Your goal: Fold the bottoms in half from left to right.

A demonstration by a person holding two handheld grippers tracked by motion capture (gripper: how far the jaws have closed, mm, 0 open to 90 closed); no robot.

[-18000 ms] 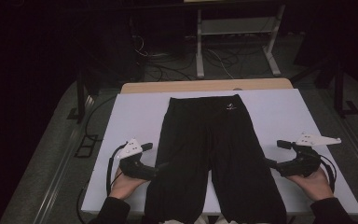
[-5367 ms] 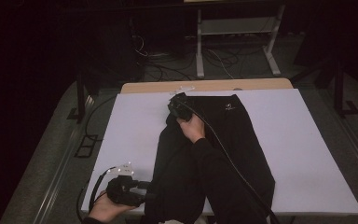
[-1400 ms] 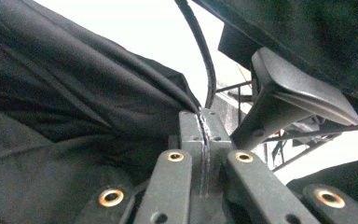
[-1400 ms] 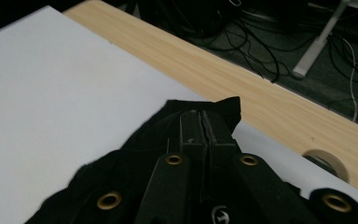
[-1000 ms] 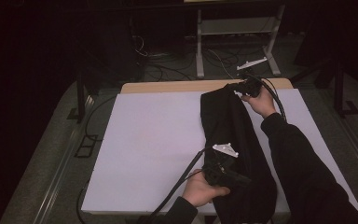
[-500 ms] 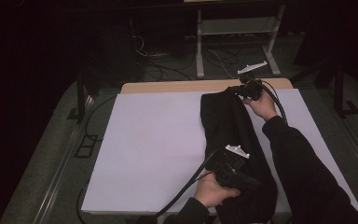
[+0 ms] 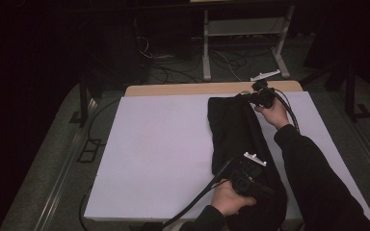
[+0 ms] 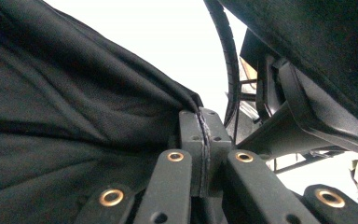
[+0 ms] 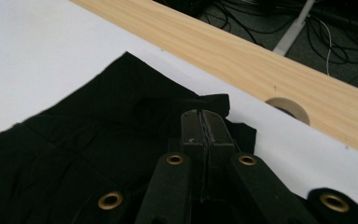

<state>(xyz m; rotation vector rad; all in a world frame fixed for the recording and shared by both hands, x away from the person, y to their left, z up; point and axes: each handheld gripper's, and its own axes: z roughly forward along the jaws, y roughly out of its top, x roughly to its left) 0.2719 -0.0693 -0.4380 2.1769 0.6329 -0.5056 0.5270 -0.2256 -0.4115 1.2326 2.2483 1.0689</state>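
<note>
A pair of black trousers lies folded lengthwise, one leg over the other, on the right half of the white table cover. My right gripper is at the far waist end, shut on the waistband corner. In the right gripper view its jaws pinch the black cloth just above the cover. My left gripper is at the near leg end, low over the cloth. In the left gripper view it is shut, with a thin edge of the trousers between its jaws.
A bare wooden strip runs along the table's far edge, with a round hole in it. Behind it, cables and a metal stand are on the floor. A cable trails from the left gripper over the near edge.
The trousers, once spread flat, are now folded to the right. Over the last second my left gripper moved right and down with the leg ends; the right one sank toward the far edge.
</note>
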